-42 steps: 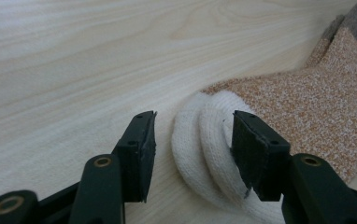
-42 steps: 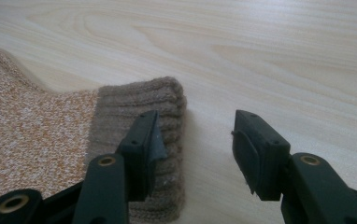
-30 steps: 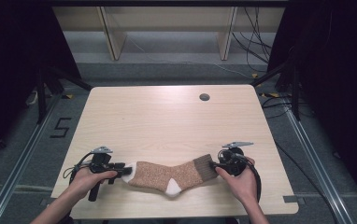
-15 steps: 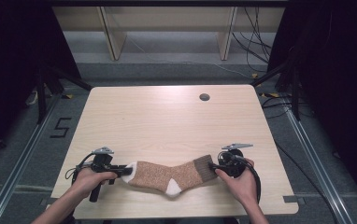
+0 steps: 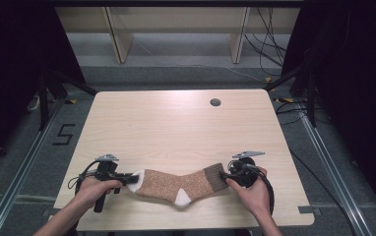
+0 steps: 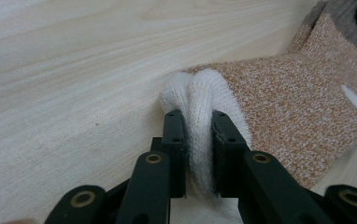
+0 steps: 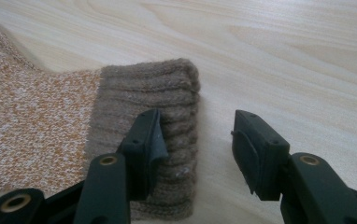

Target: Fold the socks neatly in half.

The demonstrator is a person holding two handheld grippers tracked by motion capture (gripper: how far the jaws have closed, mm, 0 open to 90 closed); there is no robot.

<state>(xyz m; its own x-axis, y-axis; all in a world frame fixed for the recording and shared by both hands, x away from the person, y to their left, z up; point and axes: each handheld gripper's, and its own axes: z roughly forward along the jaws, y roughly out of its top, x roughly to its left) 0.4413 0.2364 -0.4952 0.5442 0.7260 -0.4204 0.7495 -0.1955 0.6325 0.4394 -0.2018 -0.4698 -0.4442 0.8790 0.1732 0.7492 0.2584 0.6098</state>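
One knitted sock point(image 5: 181, 183), speckled orange-brown body with white toe, white heel patch and ribbed grey-brown cuff, lies flat across the near part of a pale wooden table point(image 5: 176, 123) with a small round grommet hole point(image 5: 215, 102) near its far edge. The left gripper point(image 6: 198, 149), black and two-jawed, has just been closing its jaws and now stands clenched on the sock's white toe point(image 6: 200, 100), which bunches into a raised fold between the fingers point(image 6: 175, 140) and bulges out just past their tips; the orange-brown body spreads away beyond and to one side of them. The right gripper point(image 7: 197, 140) stands parted, grasping nothing: one finger point(image 7: 146, 137) rests over the ribbed cuff point(image 7: 148, 98), at its outer edge, while the other hangs over bare wood just beside the cuff (whether the first finger actually touches the knit cannot be told). In the high view the left gripper point(image 5: 122, 176) sits at the sock's toe end and the right gripper point(image 5: 229, 175) at its cuff end, a hand point(image 5: 95, 189) behind each.
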